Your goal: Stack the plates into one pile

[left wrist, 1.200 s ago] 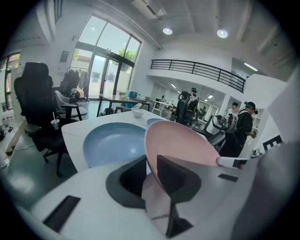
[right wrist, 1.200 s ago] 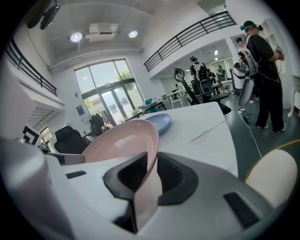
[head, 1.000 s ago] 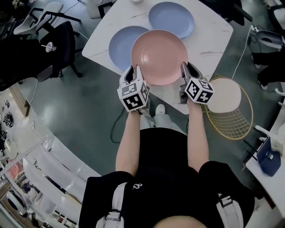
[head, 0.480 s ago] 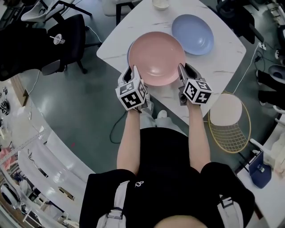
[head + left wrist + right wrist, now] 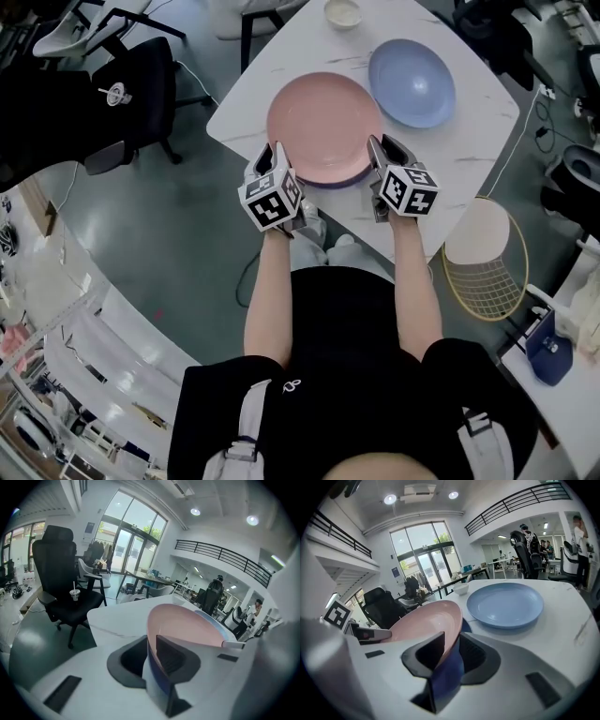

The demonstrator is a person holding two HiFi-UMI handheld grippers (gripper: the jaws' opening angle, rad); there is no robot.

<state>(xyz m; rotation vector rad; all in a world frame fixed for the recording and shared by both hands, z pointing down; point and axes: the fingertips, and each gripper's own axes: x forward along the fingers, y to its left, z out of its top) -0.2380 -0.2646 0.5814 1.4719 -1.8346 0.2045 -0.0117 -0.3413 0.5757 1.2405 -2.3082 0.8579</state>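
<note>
Two plates are stacked on the white marble desk (image 5: 469, 141): a round pink plate (image 5: 323, 122) rests on a round blue plate (image 5: 343, 182). At the pink rim, the left tool (image 5: 272, 152) clamps it, while the right tool (image 5: 379, 146) is opening around it. Nearby lies a second blue plate (image 5: 412, 82).

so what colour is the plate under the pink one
Blue plate, best seen in the head view.

Pink plate (image 5: 323, 127) plain, by near edge of table (image 5: 469, 131). Dark blue rim (image 5: 342, 182) showing under it. Light blue plate (image 5: 412, 82) toward far right corner. Table white, thin grey lines. Small bowl (image 5: 343, 12) cream.
</note>
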